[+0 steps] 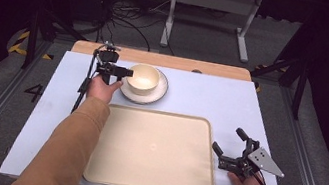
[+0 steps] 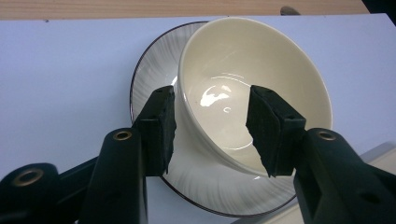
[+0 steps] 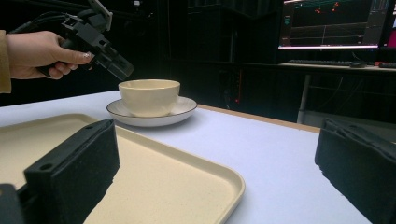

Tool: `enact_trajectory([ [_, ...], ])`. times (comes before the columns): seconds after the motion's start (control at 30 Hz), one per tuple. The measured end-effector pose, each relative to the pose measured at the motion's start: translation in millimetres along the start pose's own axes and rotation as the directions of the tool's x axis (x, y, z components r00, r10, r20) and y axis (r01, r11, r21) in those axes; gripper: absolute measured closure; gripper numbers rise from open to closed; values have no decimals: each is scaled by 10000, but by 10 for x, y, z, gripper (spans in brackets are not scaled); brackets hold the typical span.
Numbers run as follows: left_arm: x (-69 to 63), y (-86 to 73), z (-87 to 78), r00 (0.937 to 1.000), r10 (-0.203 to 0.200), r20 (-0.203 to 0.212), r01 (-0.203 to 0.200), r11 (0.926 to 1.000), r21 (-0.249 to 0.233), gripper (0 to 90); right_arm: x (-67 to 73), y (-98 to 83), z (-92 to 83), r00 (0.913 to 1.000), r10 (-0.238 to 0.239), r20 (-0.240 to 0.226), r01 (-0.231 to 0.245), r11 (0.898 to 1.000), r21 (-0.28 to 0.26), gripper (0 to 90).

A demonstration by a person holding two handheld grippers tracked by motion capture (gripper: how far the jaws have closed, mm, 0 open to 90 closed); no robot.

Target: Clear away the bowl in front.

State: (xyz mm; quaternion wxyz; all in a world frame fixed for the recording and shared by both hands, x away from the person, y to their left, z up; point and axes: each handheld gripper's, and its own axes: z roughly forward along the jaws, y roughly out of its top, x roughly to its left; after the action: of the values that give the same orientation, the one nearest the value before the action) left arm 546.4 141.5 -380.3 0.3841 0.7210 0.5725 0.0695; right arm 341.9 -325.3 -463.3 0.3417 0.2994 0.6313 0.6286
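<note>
Left tongs, half-open, straddle the bowl rim, apparently untouched; closing comes next; right tongs idle, wide open.

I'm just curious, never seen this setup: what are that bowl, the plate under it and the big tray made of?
The bowl looks like glazed cream ceramic: bright glints sit on its inside. The plate seems glazed ceramic too, white with faint streaks and a thin dark rim line. The tray looks like matte beige plastic, faintly speckled, with no shine.
</note>
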Motion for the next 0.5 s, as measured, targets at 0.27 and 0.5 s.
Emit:
enact_trajectory([
  [0.27, -24, 20, 100, 9998, -128, 179, 128, 9999, 1, 514, 1, 0, -1, 10000, -24, 11, 24, 10000, -13, 1],
  [0.5, 32, 12, 214, 9995, -319, 48, 319, 9995, -26, 534, 2, -1, -2, 10000, -32, -4, 32, 10000, -36, 1],
])
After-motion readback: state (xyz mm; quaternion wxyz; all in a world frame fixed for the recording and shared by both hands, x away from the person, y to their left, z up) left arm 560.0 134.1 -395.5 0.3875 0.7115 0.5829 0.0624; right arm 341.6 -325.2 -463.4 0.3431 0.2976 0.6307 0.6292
